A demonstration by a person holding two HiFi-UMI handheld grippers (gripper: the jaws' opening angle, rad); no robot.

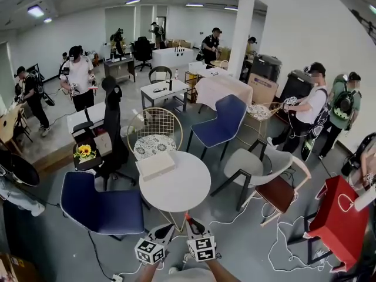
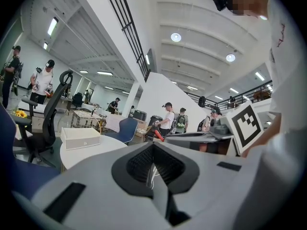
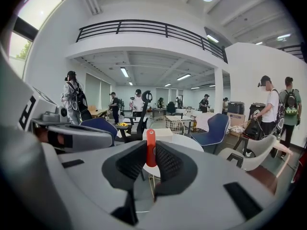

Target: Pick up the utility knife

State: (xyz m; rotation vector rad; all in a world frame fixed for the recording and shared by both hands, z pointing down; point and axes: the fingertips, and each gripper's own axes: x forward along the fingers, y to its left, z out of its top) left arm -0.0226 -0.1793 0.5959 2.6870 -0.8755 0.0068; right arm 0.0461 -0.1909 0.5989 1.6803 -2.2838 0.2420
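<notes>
Upright, the utility knife [image 3: 150, 145] sits pinched between fingers [image 3: 170, 162] of the right gripper [image 3: 149, 163].

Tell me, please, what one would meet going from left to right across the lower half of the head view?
In order: blue chair → round white table → brown-seated chair → red bag.

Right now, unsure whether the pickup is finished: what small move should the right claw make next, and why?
Probably lift slightly without loosening: the right claw is shut on the red knife, close to the table edge.
</notes>
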